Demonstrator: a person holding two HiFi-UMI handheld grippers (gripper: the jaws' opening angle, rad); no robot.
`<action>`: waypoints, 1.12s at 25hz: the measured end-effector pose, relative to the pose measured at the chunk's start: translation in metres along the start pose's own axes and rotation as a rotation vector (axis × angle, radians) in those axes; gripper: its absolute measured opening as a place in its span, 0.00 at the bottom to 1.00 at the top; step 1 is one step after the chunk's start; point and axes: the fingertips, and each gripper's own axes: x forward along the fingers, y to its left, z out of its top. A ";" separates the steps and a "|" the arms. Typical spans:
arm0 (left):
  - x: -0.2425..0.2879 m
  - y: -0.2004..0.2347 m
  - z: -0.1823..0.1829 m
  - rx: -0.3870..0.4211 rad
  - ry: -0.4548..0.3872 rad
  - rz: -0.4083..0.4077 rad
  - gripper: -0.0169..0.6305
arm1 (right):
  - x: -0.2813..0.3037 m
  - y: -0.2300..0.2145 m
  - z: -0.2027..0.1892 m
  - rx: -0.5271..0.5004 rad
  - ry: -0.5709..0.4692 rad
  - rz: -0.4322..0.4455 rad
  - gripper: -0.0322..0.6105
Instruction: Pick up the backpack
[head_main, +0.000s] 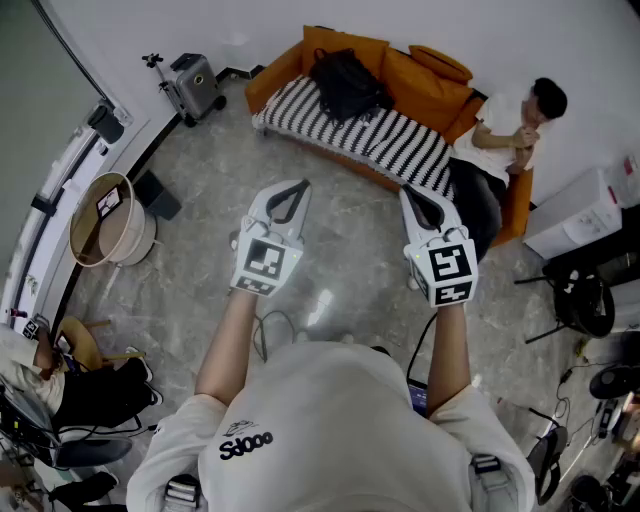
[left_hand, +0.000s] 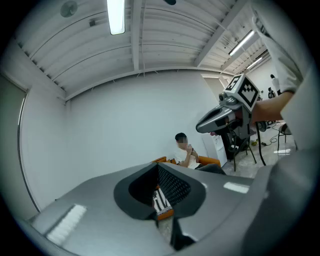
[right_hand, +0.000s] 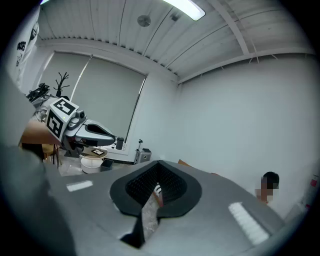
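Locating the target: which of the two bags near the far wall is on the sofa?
The black backpack, lying on the striped cover of the orange sofa; the grey suitcase stands on the floor left of it.

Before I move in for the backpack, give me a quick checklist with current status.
1. Target located: ok, backpack on the striped blanket on the sofa.
2. Nothing held by left gripper or right gripper: ok.
3. Jaws open for grasping: not ok, both shut.
4. Grippers at the backpack: not ok, both over the floor, short of the sofa.
5. Clearance from the seated person: ok, at the sofa's other end.
6. Backpack's handle position: cannot tell.
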 end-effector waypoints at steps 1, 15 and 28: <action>0.001 0.001 0.000 0.001 -0.003 0.006 0.04 | 0.001 -0.004 0.003 0.000 0.000 -0.006 0.05; 0.017 0.005 -0.004 -0.033 -0.009 0.053 0.04 | 0.001 -0.028 -0.006 0.022 -0.071 0.007 0.05; 0.047 -0.041 -0.007 -0.079 0.054 0.089 0.04 | -0.016 -0.079 -0.036 0.063 -0.078 0.081 0.05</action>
